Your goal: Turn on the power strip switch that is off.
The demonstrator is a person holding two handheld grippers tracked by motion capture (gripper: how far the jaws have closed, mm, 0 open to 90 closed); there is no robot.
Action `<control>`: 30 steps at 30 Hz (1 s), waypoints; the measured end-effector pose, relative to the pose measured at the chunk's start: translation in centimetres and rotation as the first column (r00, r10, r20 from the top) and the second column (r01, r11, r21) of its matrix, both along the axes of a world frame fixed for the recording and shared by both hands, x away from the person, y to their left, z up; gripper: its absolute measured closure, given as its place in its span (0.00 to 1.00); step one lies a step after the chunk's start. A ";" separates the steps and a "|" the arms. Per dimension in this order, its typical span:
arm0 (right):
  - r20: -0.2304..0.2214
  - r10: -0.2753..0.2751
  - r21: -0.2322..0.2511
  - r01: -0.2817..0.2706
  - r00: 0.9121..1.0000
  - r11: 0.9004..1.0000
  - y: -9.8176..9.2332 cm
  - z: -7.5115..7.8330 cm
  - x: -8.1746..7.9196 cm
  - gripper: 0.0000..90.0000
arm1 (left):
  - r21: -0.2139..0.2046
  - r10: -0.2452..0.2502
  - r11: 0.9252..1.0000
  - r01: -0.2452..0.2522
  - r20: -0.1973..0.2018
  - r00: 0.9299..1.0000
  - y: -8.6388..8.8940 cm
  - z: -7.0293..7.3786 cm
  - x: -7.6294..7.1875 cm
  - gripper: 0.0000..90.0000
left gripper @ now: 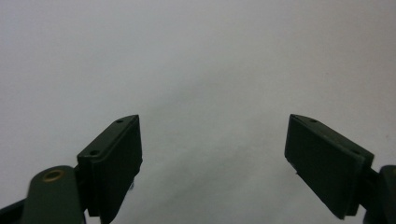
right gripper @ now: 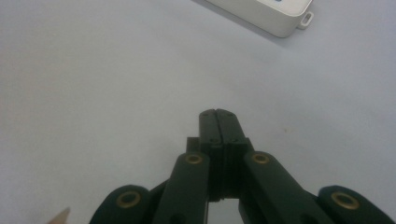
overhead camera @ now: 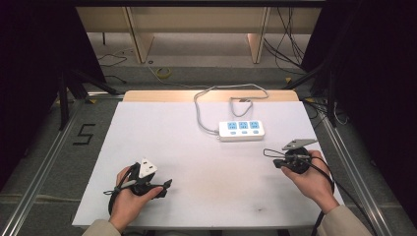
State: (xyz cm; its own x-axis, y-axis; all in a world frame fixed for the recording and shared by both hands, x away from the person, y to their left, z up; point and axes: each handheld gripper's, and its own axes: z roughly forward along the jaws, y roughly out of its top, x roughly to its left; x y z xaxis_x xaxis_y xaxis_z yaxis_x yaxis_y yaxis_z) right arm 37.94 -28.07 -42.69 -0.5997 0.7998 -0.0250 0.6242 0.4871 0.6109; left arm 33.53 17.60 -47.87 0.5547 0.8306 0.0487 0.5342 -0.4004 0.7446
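Right gripper view cuts off the power strip (right gripper: 275, 14) at top.

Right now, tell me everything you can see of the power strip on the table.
The power strip is a white, plastic-looking bar with three blue-faced outlets in a row on top, all empty. It lies flat on the white table, toward the far side, right of centre. A grey cord leaves its left end and loops back past the table's far edge. In the right gripper view one rounded end carries a small hanging loop. No gripper touches it.
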 end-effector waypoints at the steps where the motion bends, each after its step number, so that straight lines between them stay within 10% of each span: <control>1: 0.000 0.000 0.000 0.000 1.000 1.000 0.0 0.0 0.0 1.00 | 0.000 0.000 1.000 0.000 0.000 1.000 0.0 0.0 0.0 0.21; 30: -0.046 -0.011 -0.040 0.009 0.999 0.999 0.8 1.1 2.9 1.00 | 0.008 -0.007 1.000 0.007 -0.001 1.000 -0.1 0.0 0.0 0.21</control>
State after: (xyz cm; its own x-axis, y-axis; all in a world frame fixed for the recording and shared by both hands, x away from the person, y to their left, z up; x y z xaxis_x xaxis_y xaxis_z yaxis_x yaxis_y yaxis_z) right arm 40.87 -27.26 -41.61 -0.5932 0.8045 -0.0291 0.6561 0.5040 0.5617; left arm 33.54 17.55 -47.87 0.5607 0.8262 0.0548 0.5320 -0.4101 0.7408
